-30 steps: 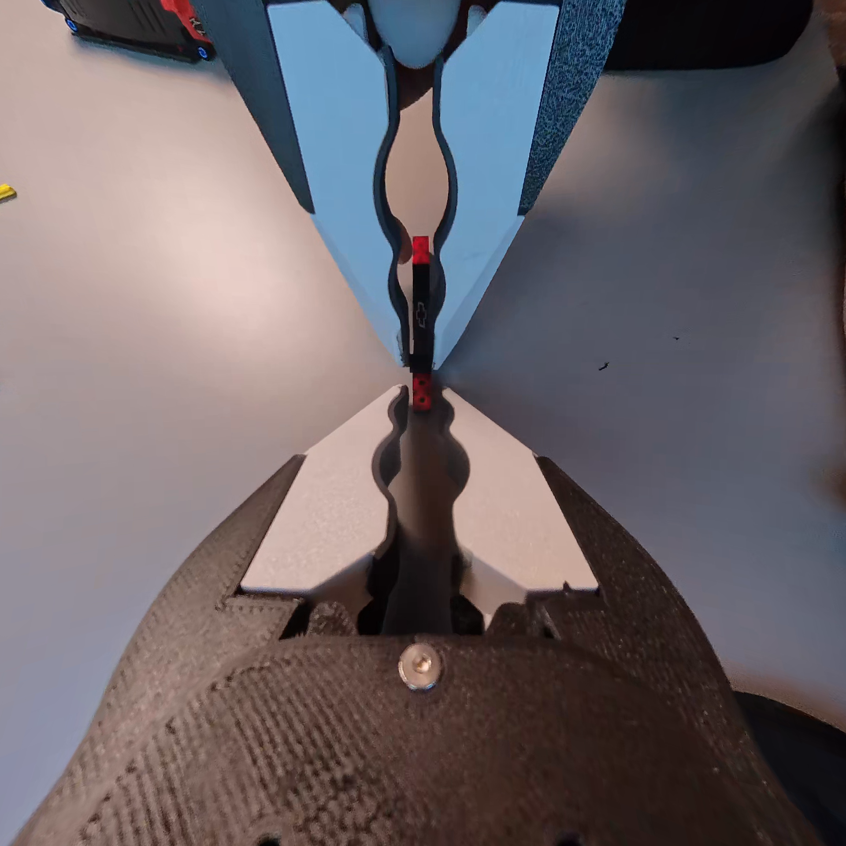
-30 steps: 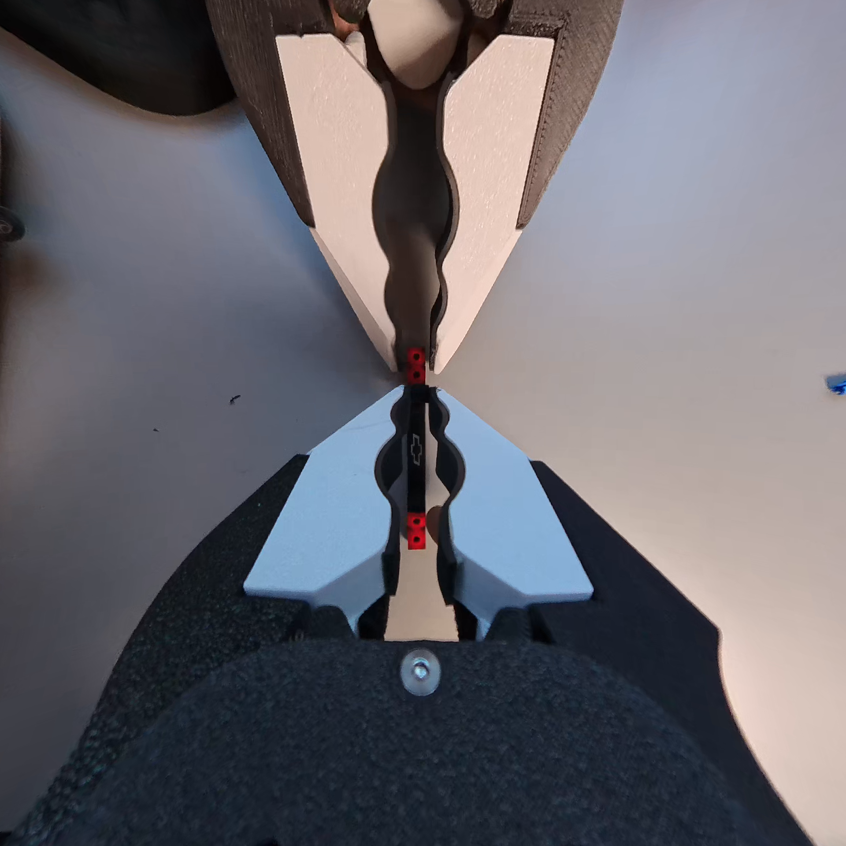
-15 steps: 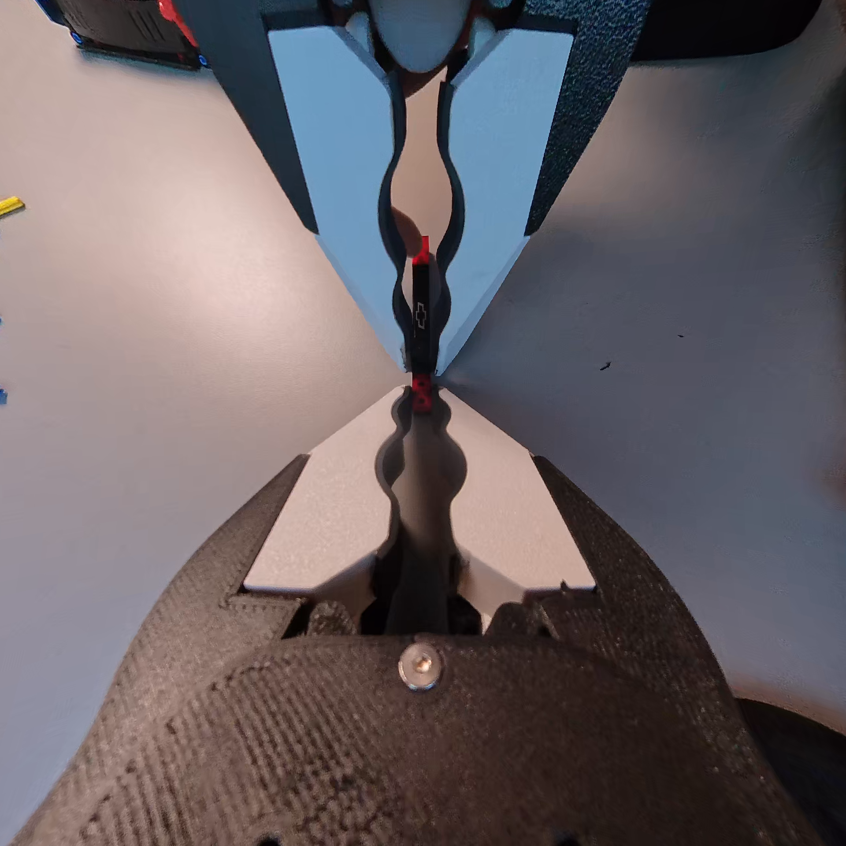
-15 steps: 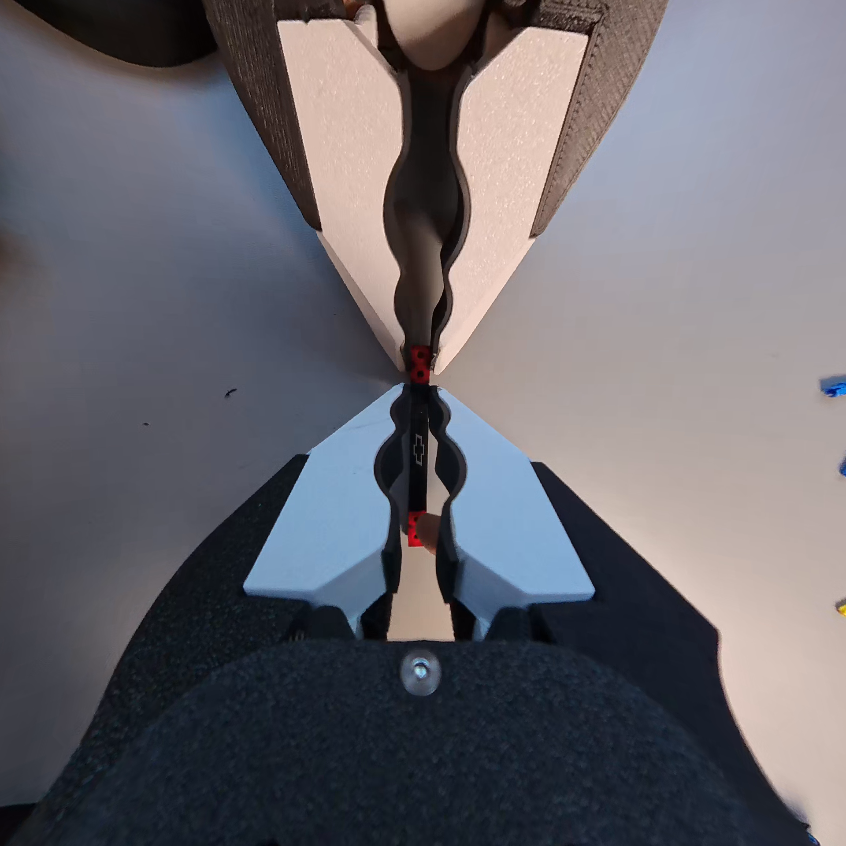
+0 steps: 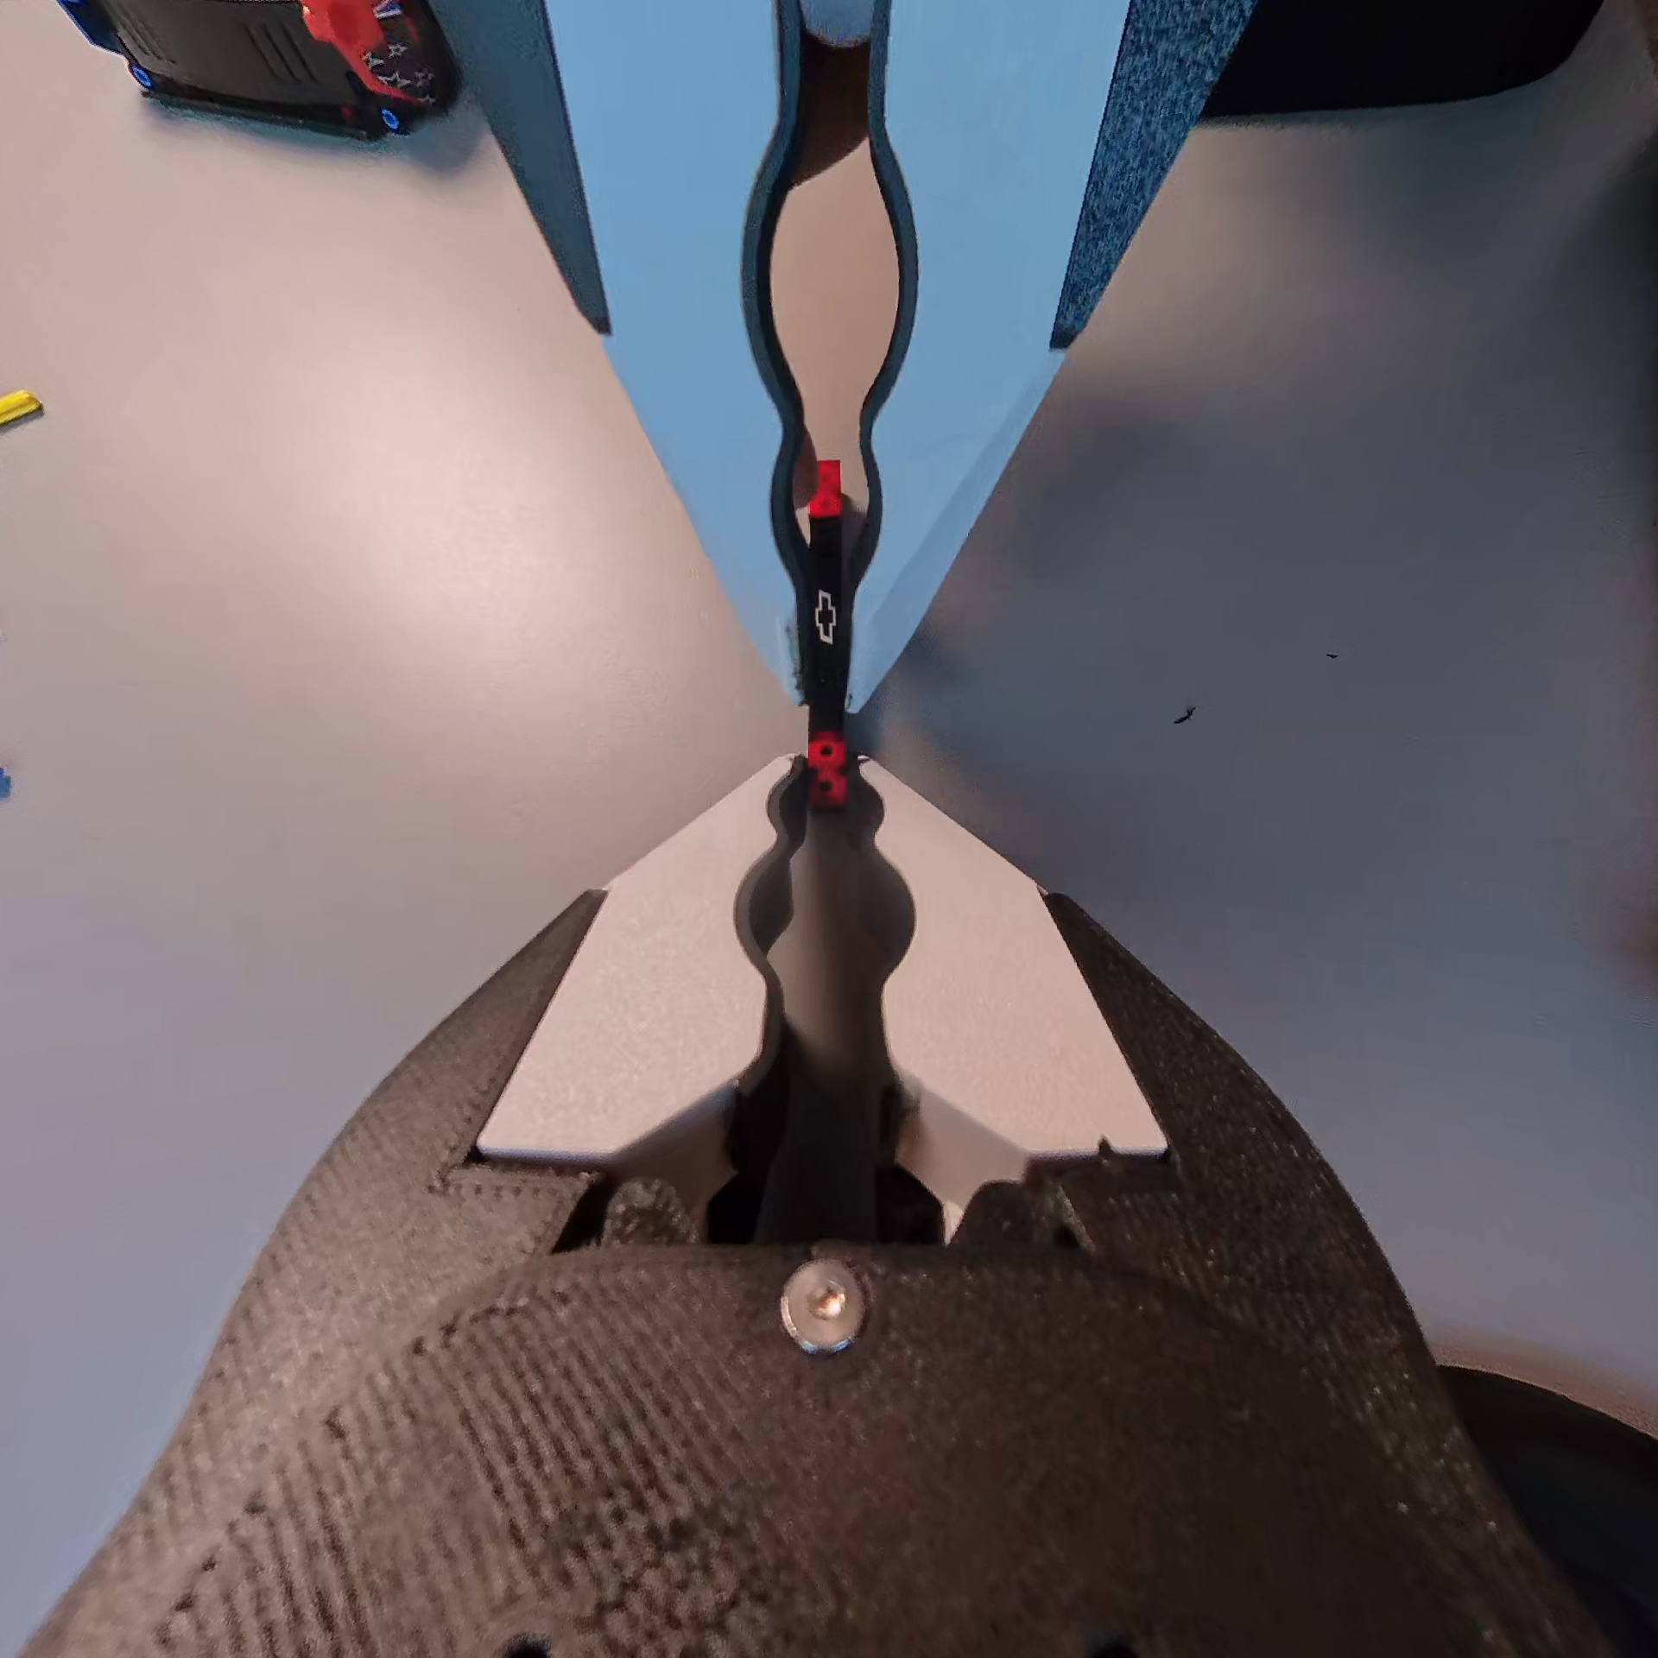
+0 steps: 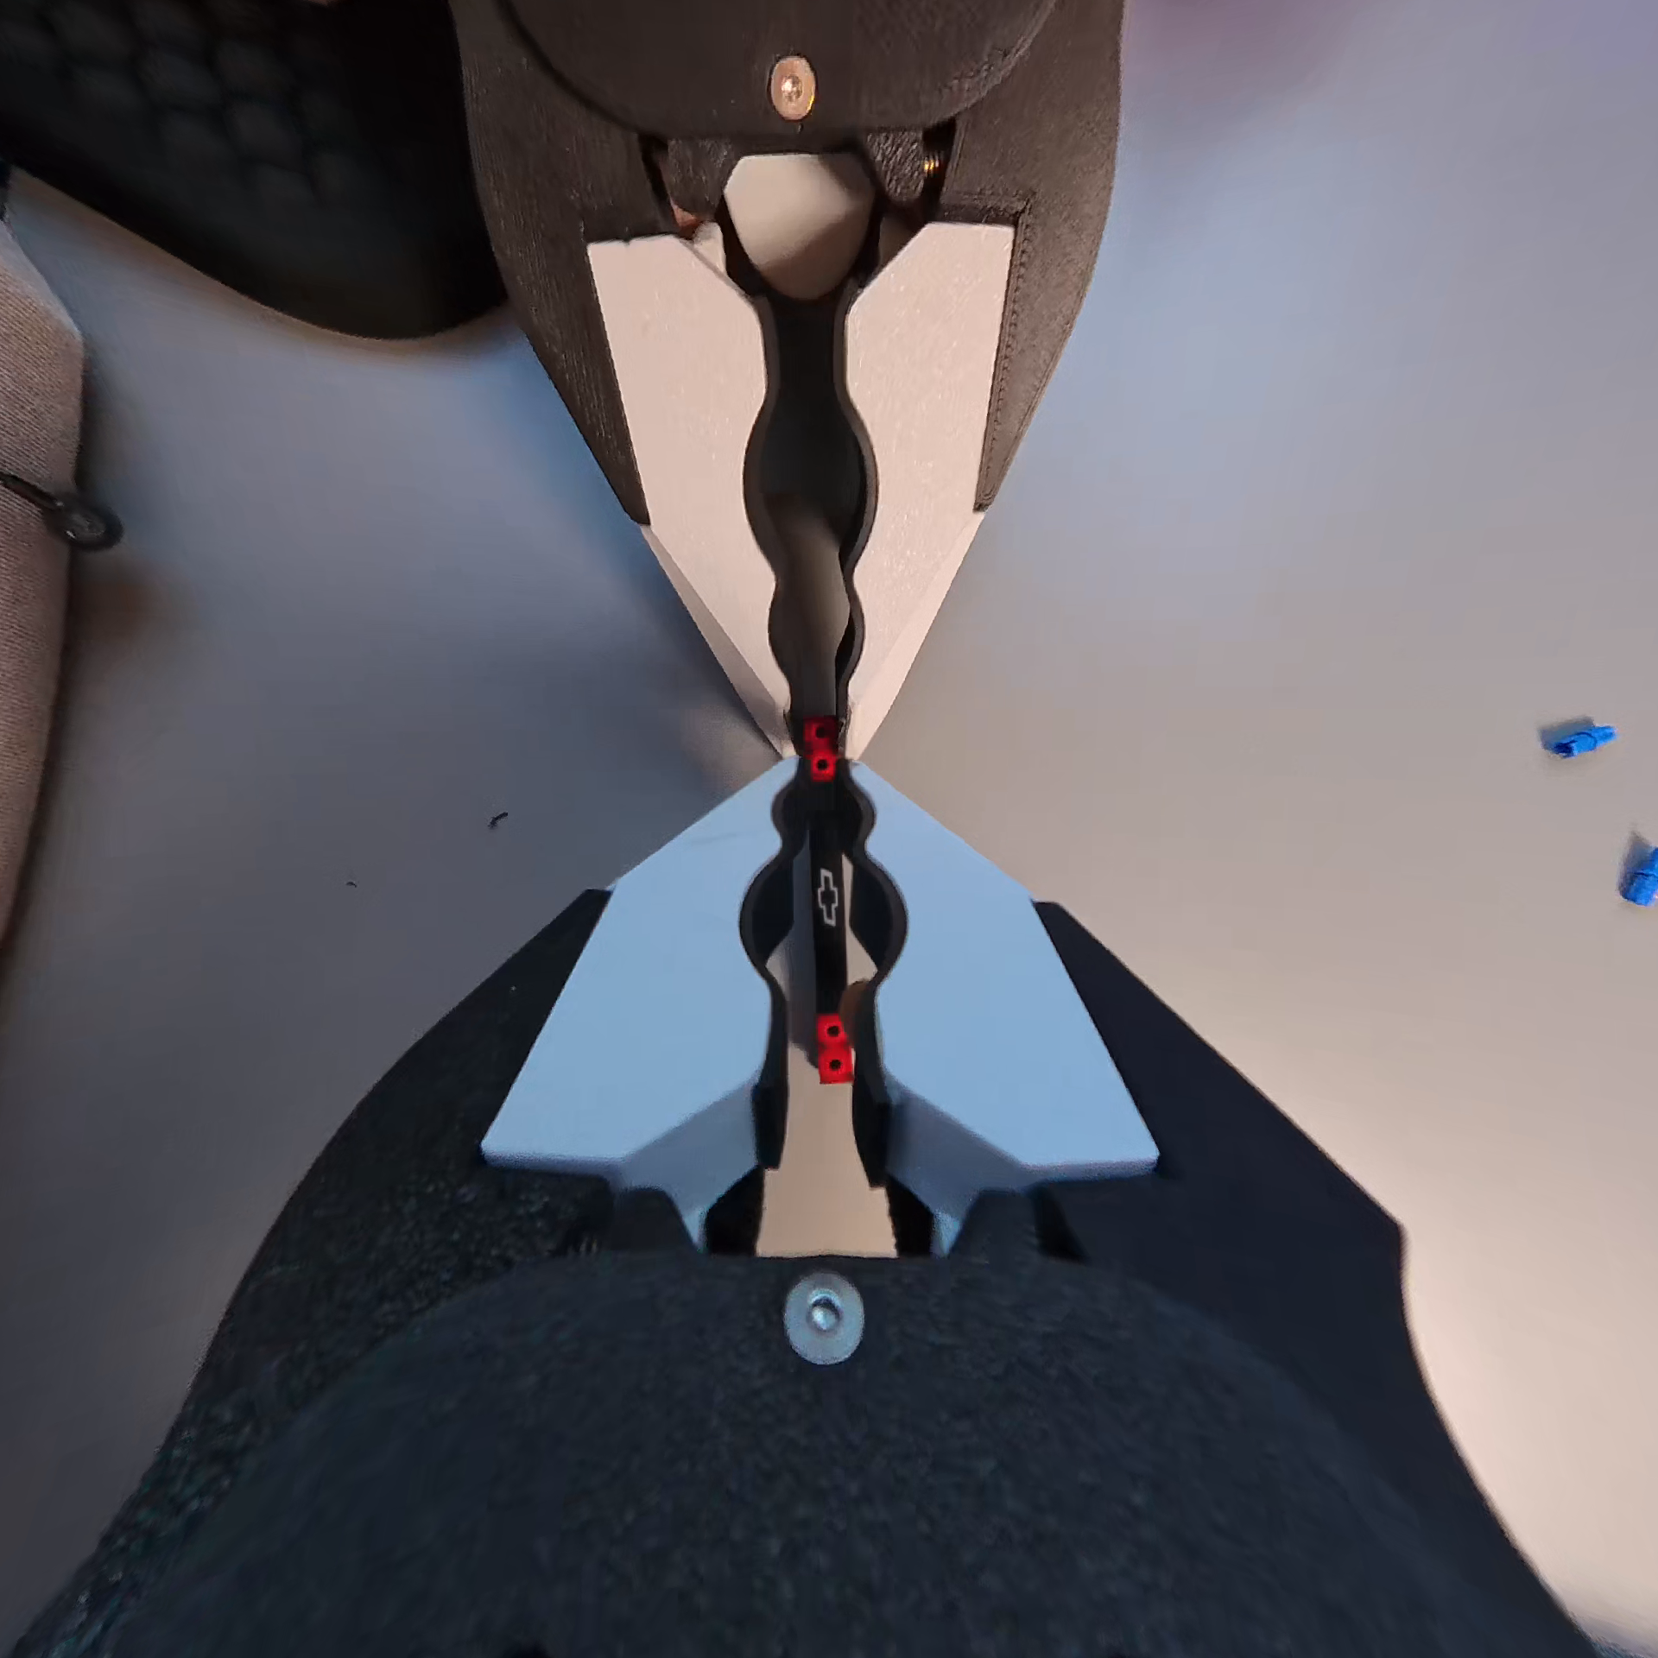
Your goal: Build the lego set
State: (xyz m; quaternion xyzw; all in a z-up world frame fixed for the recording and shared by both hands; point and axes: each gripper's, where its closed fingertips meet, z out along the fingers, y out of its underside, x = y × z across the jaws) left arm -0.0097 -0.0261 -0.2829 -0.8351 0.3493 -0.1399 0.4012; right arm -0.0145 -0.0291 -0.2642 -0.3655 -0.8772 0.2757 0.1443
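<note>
A thin black lego bar [image 5: 825, 619] with a small white outline mark and a red piece at each end is held between both grippers, which meet tip to tip above the grey table. My left gripper [image 5: 825, 764], with pale grey fingers, is shut on the near red end piece [image 5: 825, 772]. My right gripper [image 6: 821, 770], with light blue fingers, is shut on the bar [image 6: 827, 897], which runs back between its fingers to the other red end [image 6: 833, 1050]. The left gripper also shows in the right wrist view [image 6: 821, 728], coming from the top.
A black and red lego model [image 5: 269, 63] lies at the far left. A yellow piece [image 5: 18, 408] sits at the left edge. Two blue pieces [image 6: 1575, 737] [image 6: 1642, 875] lie to the right. Dark fabric [image 6: 224, 179] covers the table's top left corner. Left and right tips are no more than a few centimetres apart.
Both grippers stay shut on the piece, tip to tip. The bar's free red end twisted edge-on and back. In the right wrist view more of the left gripper's body now shows.
</note>
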